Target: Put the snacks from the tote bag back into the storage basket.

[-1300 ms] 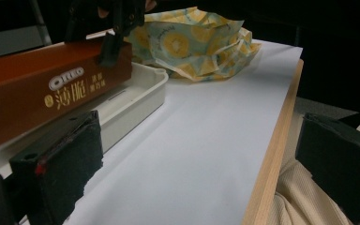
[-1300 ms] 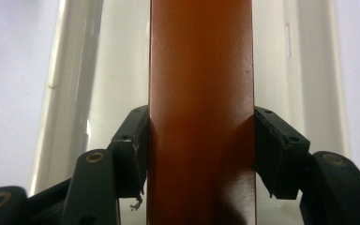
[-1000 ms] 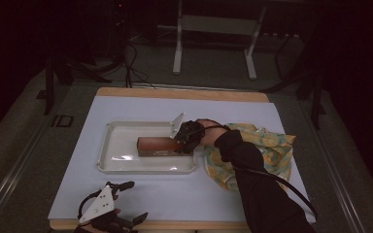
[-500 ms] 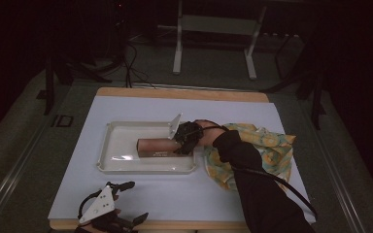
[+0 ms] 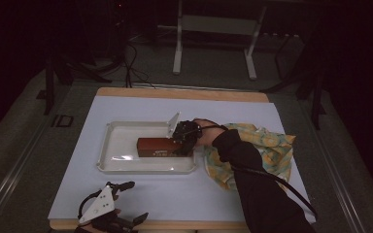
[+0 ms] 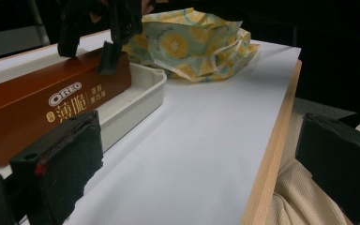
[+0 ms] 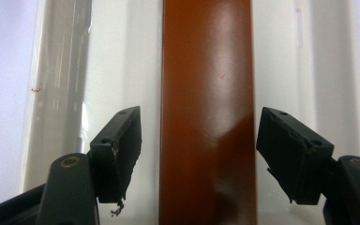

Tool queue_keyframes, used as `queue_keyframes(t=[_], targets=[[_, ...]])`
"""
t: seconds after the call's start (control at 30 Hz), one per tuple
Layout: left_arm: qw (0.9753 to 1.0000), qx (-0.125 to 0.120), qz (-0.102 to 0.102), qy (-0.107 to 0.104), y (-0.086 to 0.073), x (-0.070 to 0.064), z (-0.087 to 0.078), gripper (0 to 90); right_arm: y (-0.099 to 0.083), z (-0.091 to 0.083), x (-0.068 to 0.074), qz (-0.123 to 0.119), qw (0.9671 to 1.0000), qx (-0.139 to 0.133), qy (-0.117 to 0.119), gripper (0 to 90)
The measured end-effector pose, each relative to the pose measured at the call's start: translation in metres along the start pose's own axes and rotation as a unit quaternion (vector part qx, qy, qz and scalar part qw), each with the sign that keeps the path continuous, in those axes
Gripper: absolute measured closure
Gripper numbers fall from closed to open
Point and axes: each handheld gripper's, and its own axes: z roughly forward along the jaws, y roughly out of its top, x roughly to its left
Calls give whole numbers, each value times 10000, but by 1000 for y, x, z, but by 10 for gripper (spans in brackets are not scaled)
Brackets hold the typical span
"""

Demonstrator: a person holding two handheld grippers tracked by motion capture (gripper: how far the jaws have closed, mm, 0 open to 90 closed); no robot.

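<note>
Straddling the brown biscuit box [image 5: 159, 146] in the white tray [image 5: 121, 165] with my right gripper [image 5: 184, 138].

Its jaws stand apart on either side of the box's right end, a gap on each side, touching nothing I can see; the box lies flat, lengthwise in the tray. Compared with a second ago, my right hand [image 5: 205, 130] has shifted a little to the left along the box, which has not moved. My left gripper [image 5: 108, 213] rests wide open at the near edge of the worktop [image 5: 175, 194], as before. The yellow patterned cloth [image 5: 267, 145] lies crumpled just beside the tray's right rim.
</note>
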Motion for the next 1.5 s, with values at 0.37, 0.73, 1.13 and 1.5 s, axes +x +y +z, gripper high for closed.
queue_keyframes(t=[0.37,0.73,1.13,1.5], targets=[[10000,0,-19,12,0,0,0,13,-4,-32,-1,263,9991,-338,-78,126],[10000,-1,-19,35,0,0,0,13,-14,-60,-4,888,9933,-726,-172,114],[10000,7,-14,29,1,0,0,13,-48,-92,6,1406,9793,-1118,-930,138],[10000,0,-28,41,1,0,1,13,-85,-110,21,2022,9580,-1310,-1555,138]])
